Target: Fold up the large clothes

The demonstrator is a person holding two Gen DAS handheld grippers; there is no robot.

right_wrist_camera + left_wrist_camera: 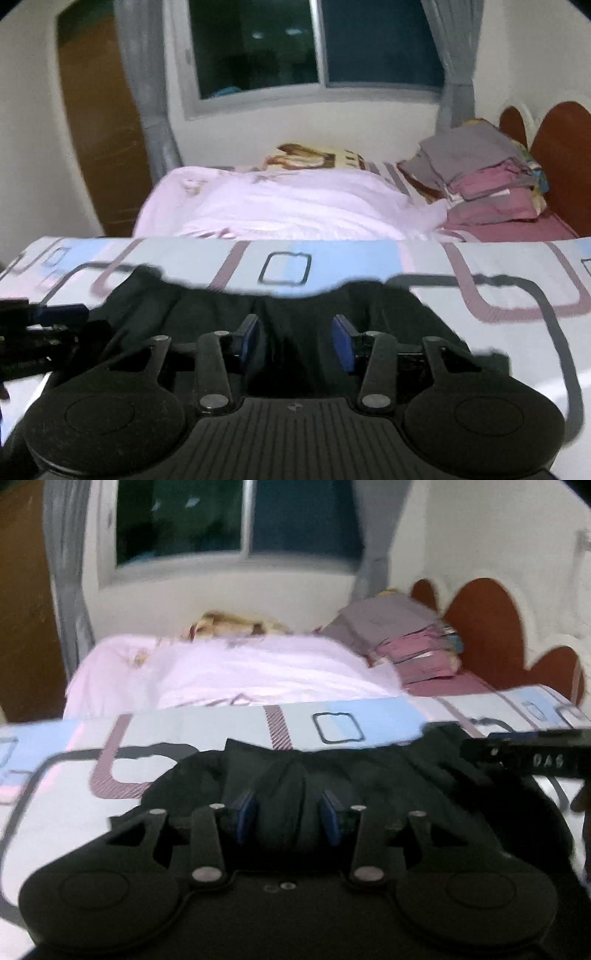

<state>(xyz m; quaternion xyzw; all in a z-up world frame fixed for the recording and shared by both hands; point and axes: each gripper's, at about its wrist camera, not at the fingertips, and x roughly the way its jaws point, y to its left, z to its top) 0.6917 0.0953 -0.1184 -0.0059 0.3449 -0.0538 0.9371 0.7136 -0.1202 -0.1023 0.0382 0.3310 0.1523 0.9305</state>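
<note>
Two grippers, left and right, each clutch one black garment; one folded stack lies beyond.

The dark garment is soft matt cloth, bunched into folds. Under it the bed sheet looks like smooth printed cotton, matt. The left tool and right tool are matt black plastic with dull metal rivets; their pads are blue and rubbery-looking. The pink blanket is soft cloth with a faint sheen. The folded pile is matt fabric. The headboard looks like smooth reddish-brown wood, the window pane glossy glass
</note>
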